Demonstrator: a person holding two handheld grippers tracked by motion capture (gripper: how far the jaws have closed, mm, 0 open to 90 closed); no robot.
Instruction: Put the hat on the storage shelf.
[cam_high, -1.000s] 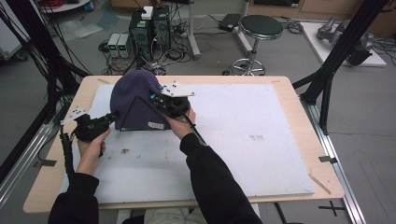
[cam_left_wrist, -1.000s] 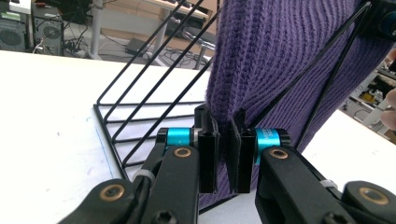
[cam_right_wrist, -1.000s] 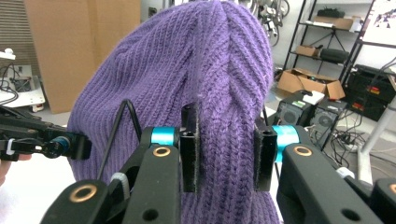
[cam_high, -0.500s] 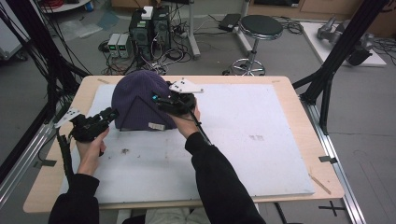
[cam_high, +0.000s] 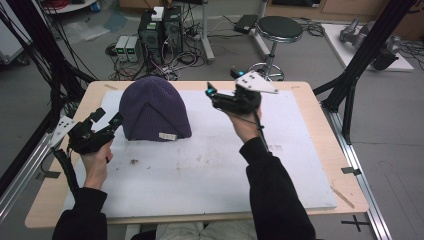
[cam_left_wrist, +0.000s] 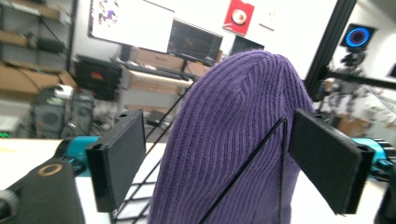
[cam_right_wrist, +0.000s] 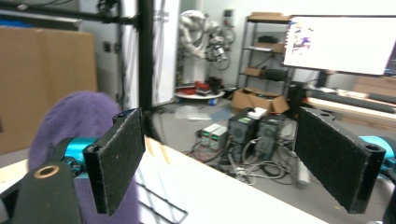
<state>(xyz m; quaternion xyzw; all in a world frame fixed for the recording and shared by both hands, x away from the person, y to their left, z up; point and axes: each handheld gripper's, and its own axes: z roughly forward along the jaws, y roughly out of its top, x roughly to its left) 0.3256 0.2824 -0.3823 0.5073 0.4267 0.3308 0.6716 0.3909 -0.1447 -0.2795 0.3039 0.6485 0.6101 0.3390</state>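
Observation:
A purple knitted beanie (cam_high: 155, 107) stands upright over a black wire stand (cam_left_wrist: 261, 154) on the white mat (cam_high: 210, 170). My left gripper (cam_high: 107, 118) hovers just left of the beanie's bottom edge, apart from it. Its jaws have just been opening and stand wide, the pads touching nothing. In the left gripper view the beanie (cam_left_wrist: 233, 140) rises beyond the left gripper (cam_left_wrist: 219, 135). My right gripper (cam_high: 212, 95) is raised to the right of the beanie, its jaws also just opened, with nothing between them. In the right gripper view the beanie (cam_right_wrist: 79, 121) sits at the left of the right gripper (cam_right_wrist: 229, 154).
The mat covers most of a wooden table (cam_high: 320, 115). Black frame posts (cam_high: 365, 55) stand at the table's right and left corners. A stool (cam_high: 280, 30) and computer cases (cam_high: 160, 25) with cables are on the floor beyond the far edge.
Both grippers have let go of the beanie and opened. The right one swung up and away to the right. The left one drew back slightly to the left.

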